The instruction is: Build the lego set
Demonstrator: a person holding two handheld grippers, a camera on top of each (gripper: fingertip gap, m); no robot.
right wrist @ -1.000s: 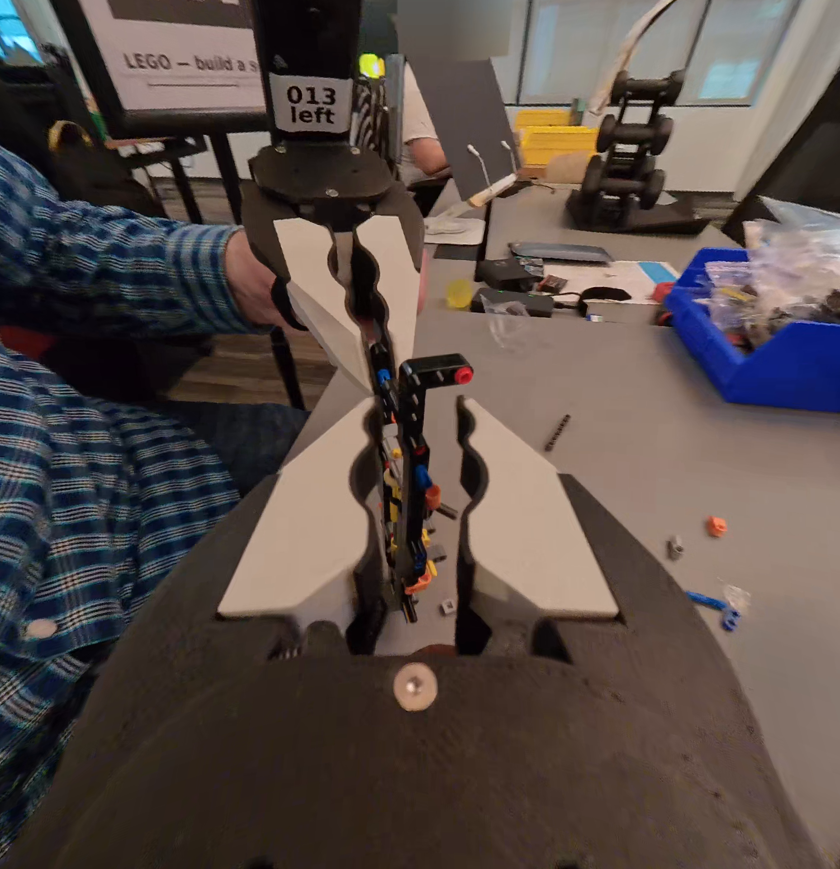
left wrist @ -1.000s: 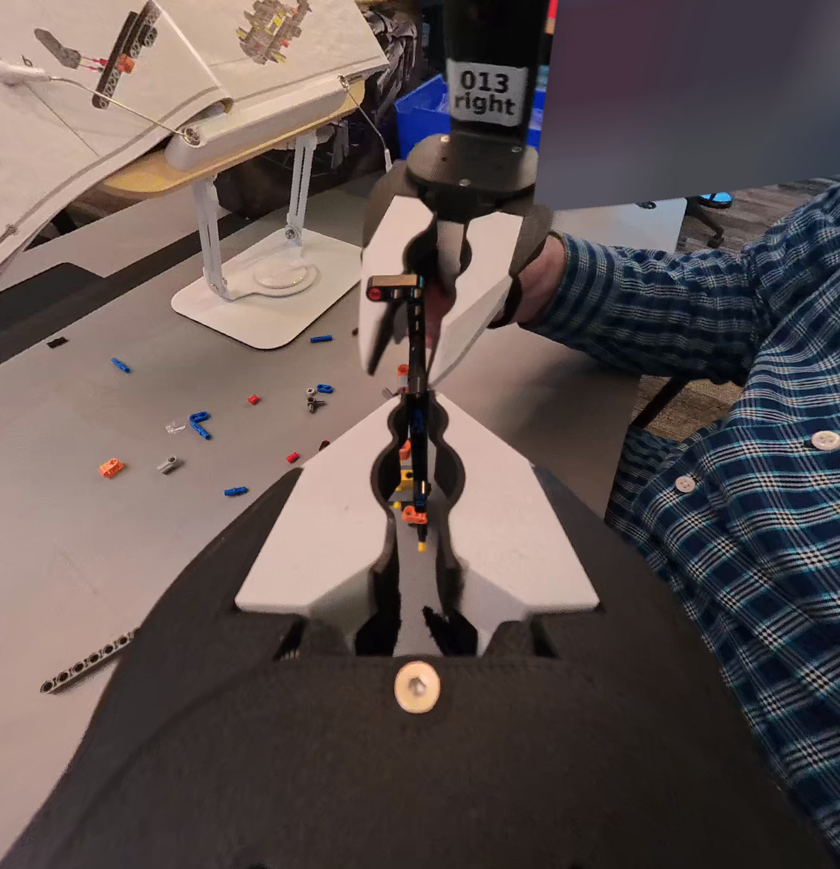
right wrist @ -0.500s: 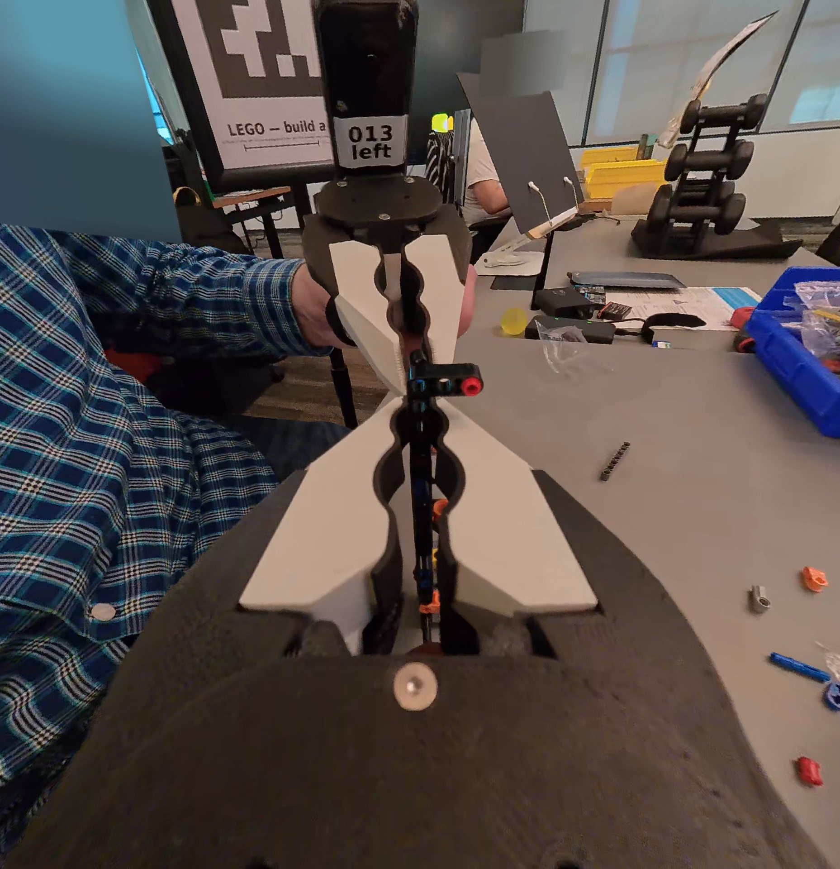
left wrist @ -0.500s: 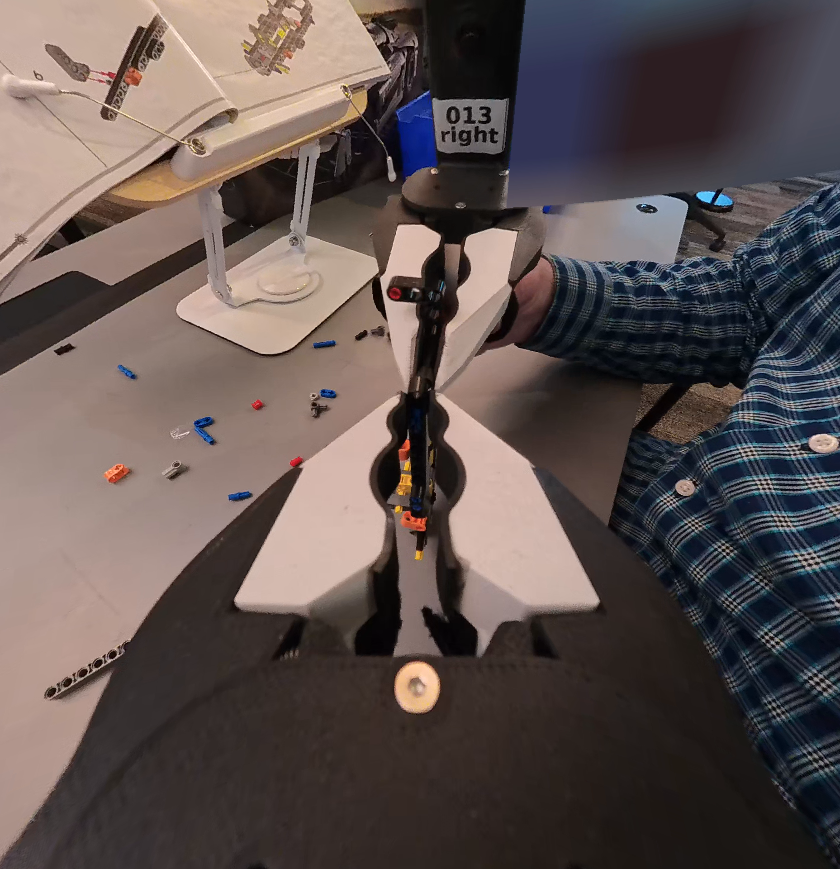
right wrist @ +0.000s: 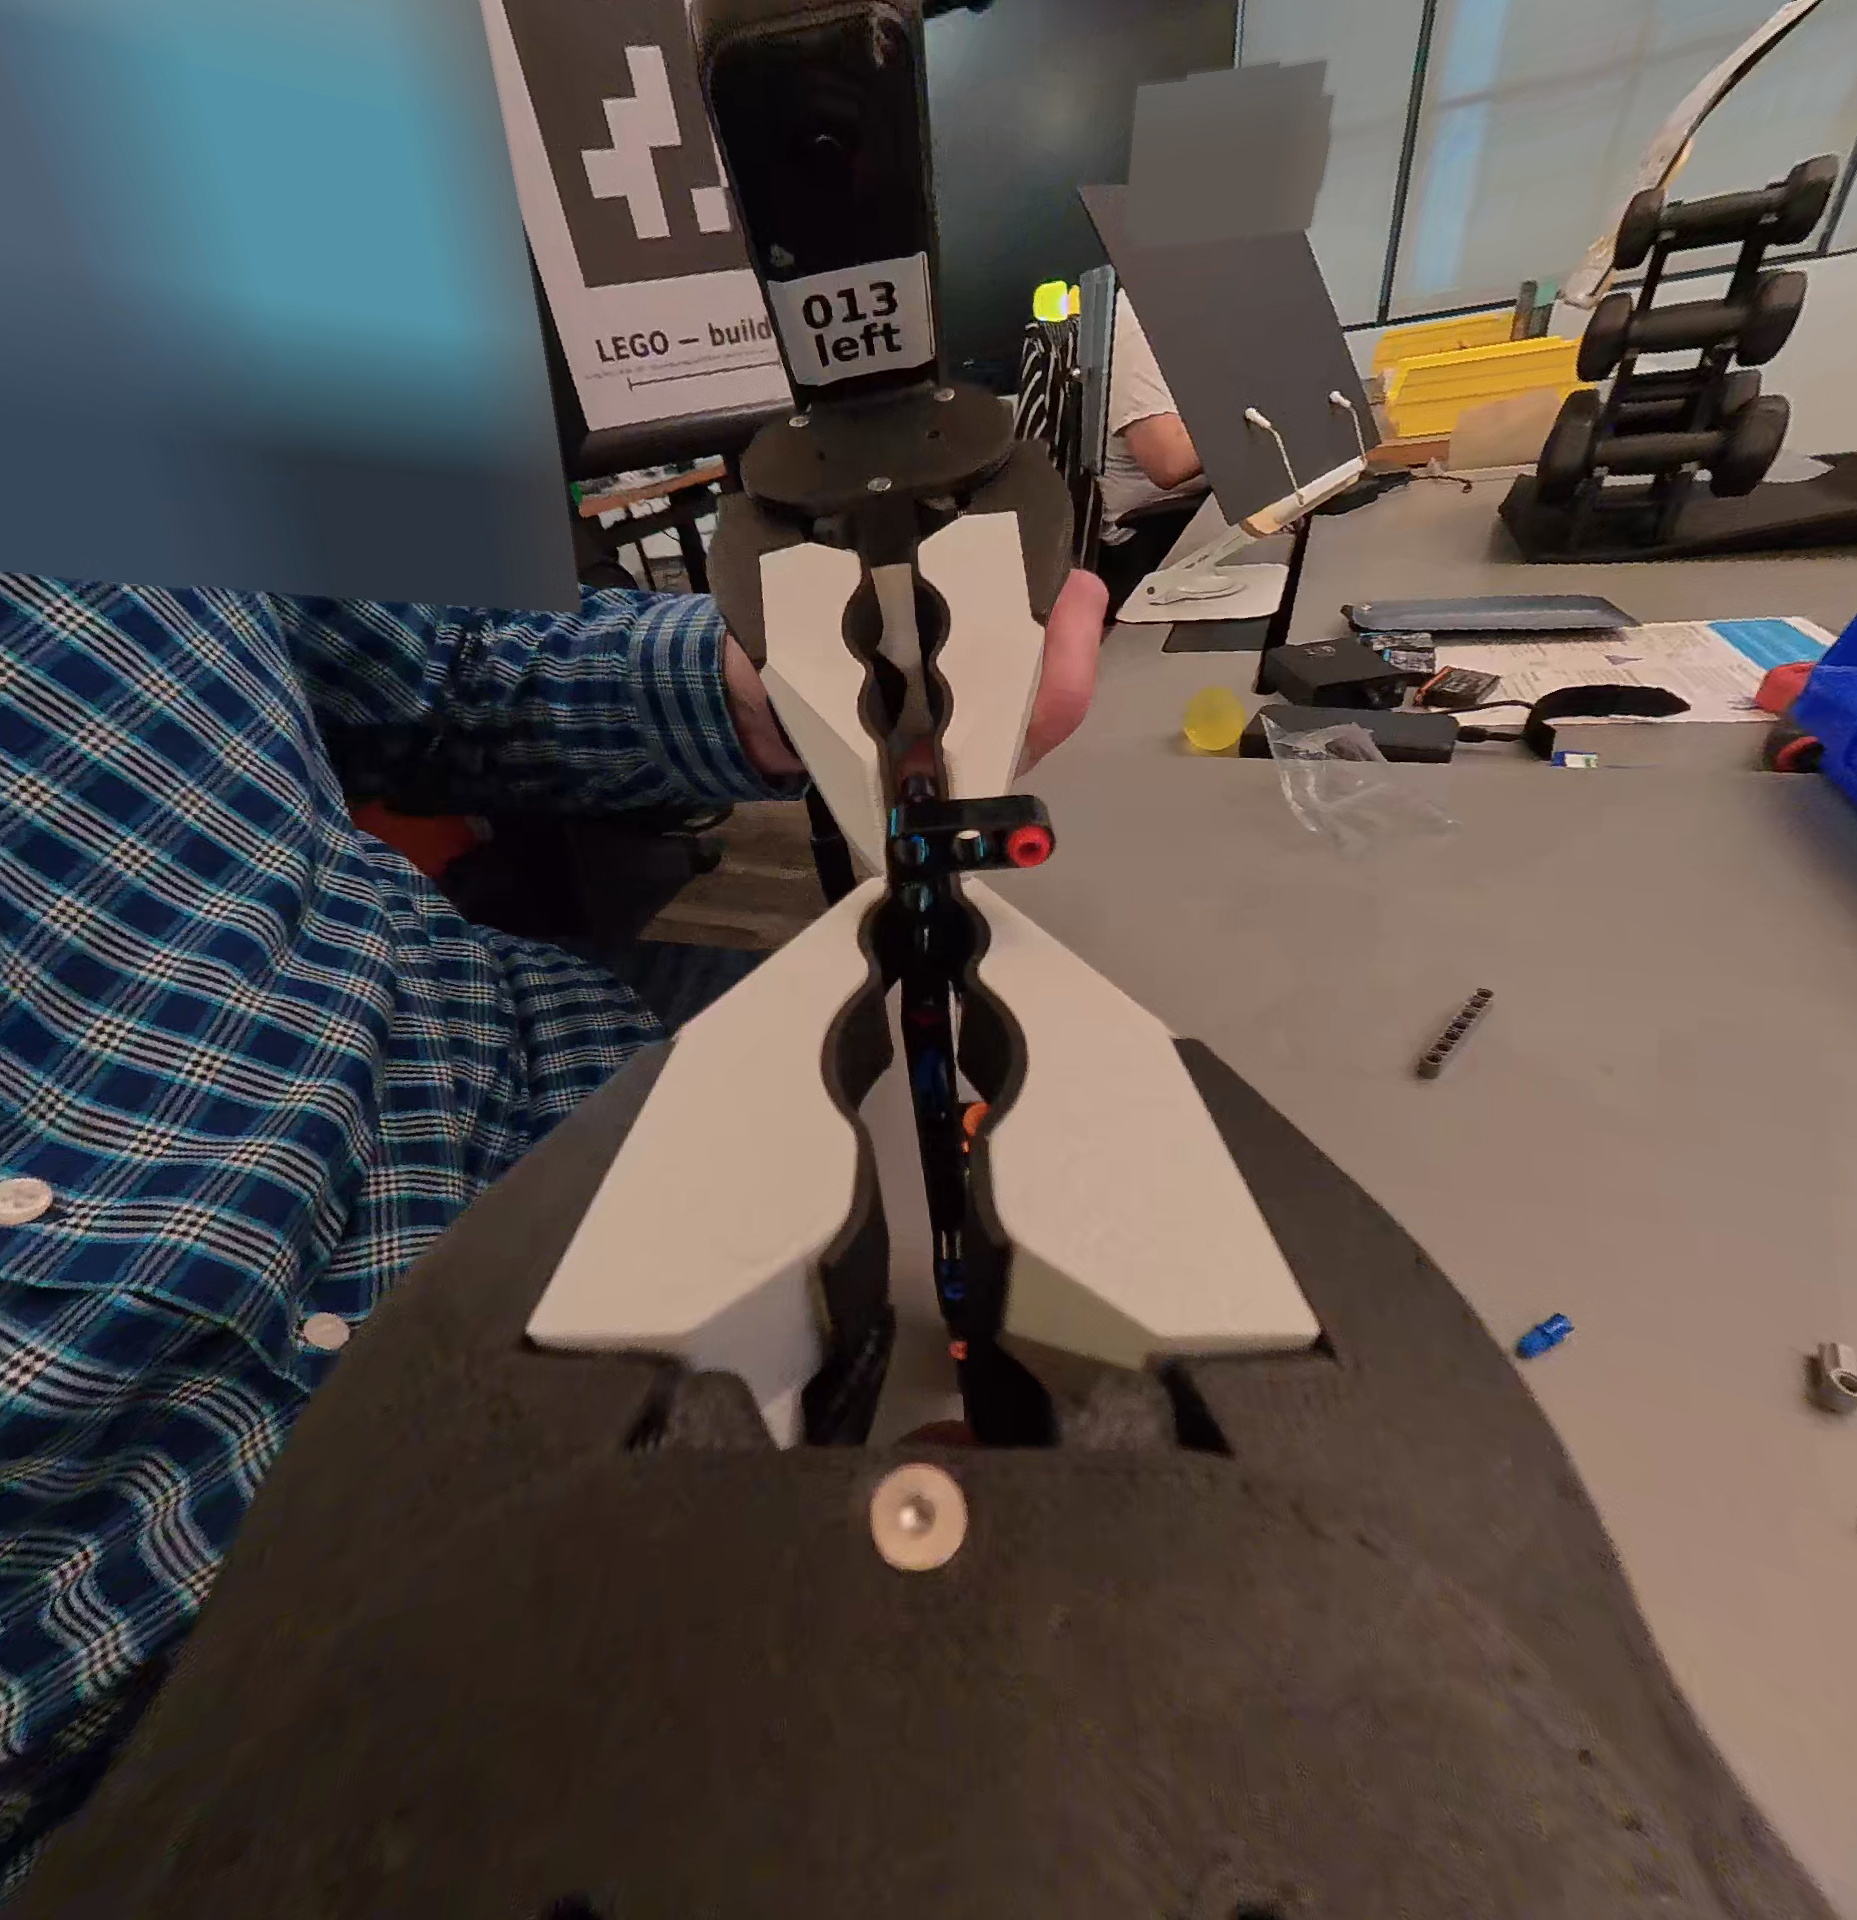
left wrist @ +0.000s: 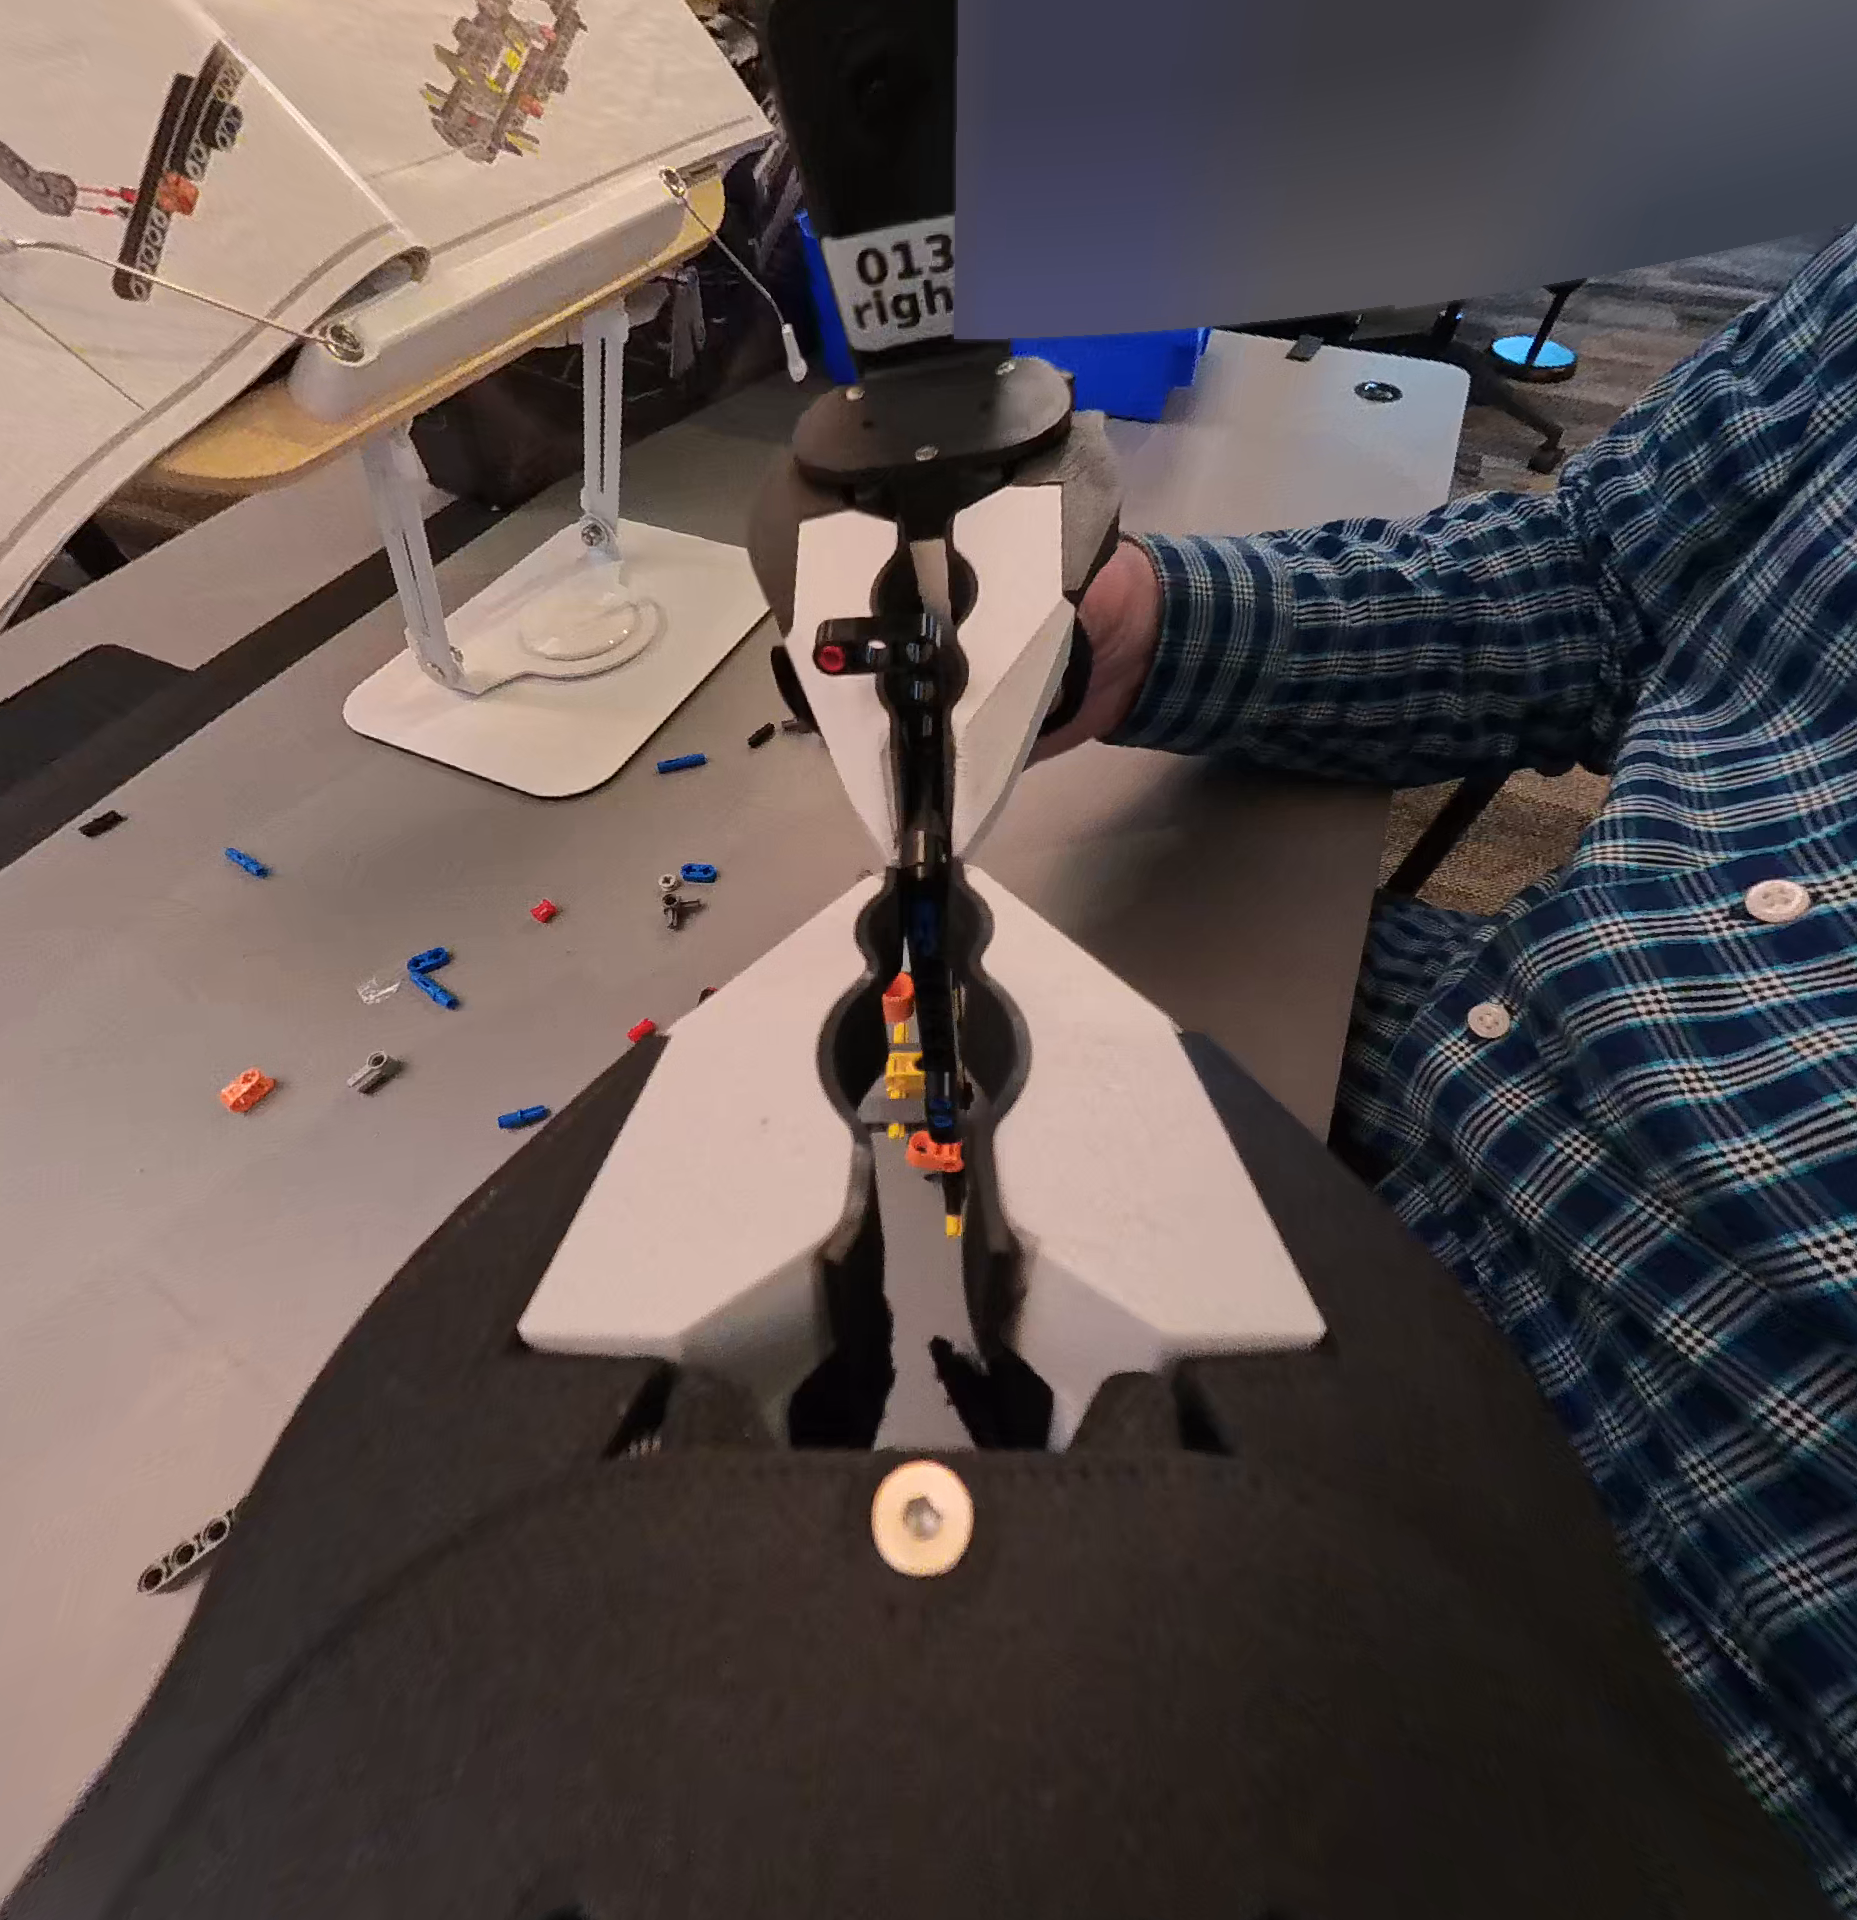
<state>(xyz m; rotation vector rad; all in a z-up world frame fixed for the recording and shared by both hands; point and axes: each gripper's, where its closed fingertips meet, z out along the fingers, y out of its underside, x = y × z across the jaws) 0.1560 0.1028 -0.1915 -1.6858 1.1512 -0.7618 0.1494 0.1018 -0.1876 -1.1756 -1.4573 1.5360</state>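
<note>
A long black lego assembly point(left wrist: 929, 997) with blue, orange and yellow parts hangs in the air between my two grippers, which face each other tip to tip. My left gripper point(left wrist: 922, 885) is shut on its near end. My right gripper point(left wrist: 922, 847) is shut on the far end. A short black arm with a red pin point(left wrist: 849, 657) sticks out sideways by the right gripper's fingers. In the right wrist view, my right gripper point(right wrist: 924, 894) grips the assembly point(right wrist: 934, 1091). The left gripper point(right wrist: 908, 821) holds the end beyond the arm with the red pin point(right wrist: 971, 836).
An open instruction booklet point(left wrist: 384, 208) sits on a white stand point(left wrist: 550, 717) at the back left. Loose pieces lie on the grey table point(left wrist: 176, 1299): blue pins, an orange connector point(left wrist: 246, 1091), a grey connector point(left wrist: 373, 1070) and a black beam point(left wrist: 186, 1553). A blue bin point(right wrist: 1838, 717) stands far right. A plaid sleeve point(left wrist: 1526, 644) is close by. Only a small space, under 4 cm, lies between the two pairs of fingers. The grey connector point(left wrist: 373, 1070) is about equally far from each gripper, around 25 centimeters.
My right gripper's jaws stood apart around the assembly a second ago and have shut on it. Both grippers have tilted so the assembly lines up straight between them.
</note>
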